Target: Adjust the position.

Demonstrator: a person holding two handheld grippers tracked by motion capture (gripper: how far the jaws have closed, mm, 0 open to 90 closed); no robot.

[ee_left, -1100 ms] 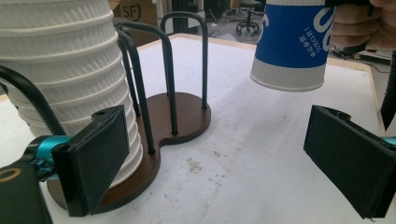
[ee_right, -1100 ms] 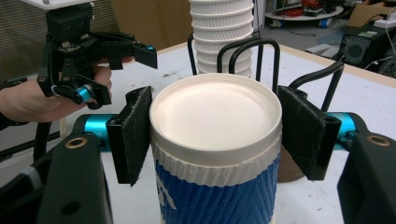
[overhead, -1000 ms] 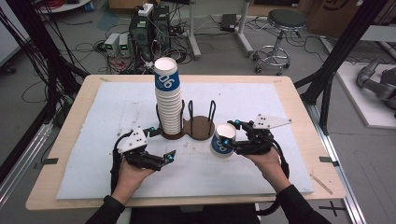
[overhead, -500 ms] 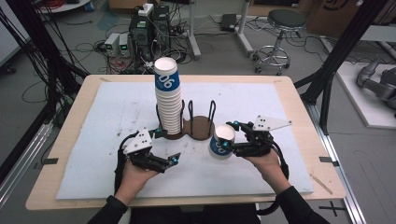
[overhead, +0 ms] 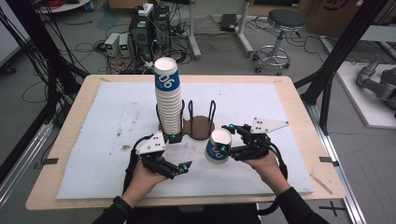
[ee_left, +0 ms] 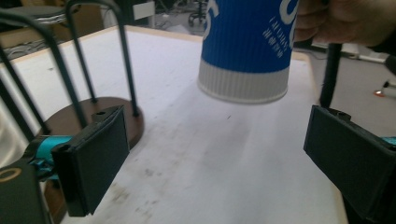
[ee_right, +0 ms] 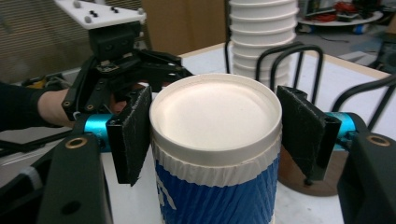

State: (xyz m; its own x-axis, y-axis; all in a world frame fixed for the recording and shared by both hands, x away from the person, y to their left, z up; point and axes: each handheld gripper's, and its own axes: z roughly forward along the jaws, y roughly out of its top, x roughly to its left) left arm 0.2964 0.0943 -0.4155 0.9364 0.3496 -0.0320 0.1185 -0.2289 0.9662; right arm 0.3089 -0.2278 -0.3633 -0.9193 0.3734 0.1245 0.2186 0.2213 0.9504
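**A clamped cup, a spread tool, and a tall stack nearby**

High view: the right tool [overhead: 229, 140] grips a blue-and-white paper cup [overhead: 218, 146] near its rim and holds it, tilted, just in front of the brown wire holder [overhead: 198, 125]. The left tool [overhead: 183, 166] sits close by on the cup's left, released and holding nothing. A tall stack of cups [overhead: 169, 98] stands in the holder's left bay. It looks top-heavy; a sideways knock from either hand could topple it across the tabletop [overhead: 280, 105].

Left gripper view: the cup [ee_left: 246, 49] hangs clear of the white surface, ahead of and above the spread black pads [ee_left: 95, 156]. The holder's wire loops [ee_left: 123, 56] rise at the left. If this tool closes low on the base while the other holds fast, the thin wall could buckle or the cup could twist free.

Right gripper view: both pads [ee_right: 133, 135] press the cup [ee_right: 217, 140] just under its rolled rim, and the paper wrinkles there. Harder squeezing risks crushing the mouth out of round. The left tool [ee_right: 122, 74] is just beyond, so the two could collide.
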